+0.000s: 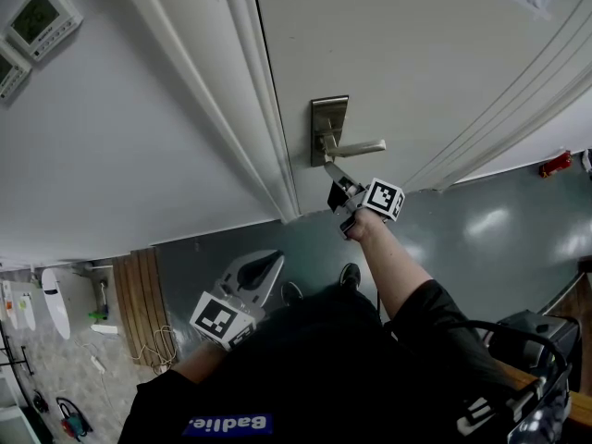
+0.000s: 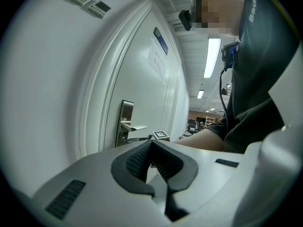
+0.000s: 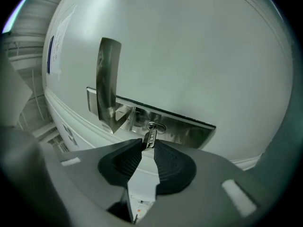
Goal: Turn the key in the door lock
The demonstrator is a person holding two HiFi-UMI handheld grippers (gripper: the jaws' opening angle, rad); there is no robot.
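left tool (image 2: pixel 151 143) low, jaws closed | right tool (image 3: pixel 148 145), arm outstretched, jaws slightly apart, maybe gripping

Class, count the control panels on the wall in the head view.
2. The first control panel is at the picture's top left; the second control panel, cut by the left edge, just below. Others may lie out of frame.

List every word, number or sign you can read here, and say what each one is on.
"Badlie", letters uncertain: white print on a blue patch on the person's shirt.
Blue sign and paper notice on the door: too small to read.
Wall control panels: displays unreadable.
Square markers on the cubes: patterns, no words.
Sticker behind the right tongs: print too small.
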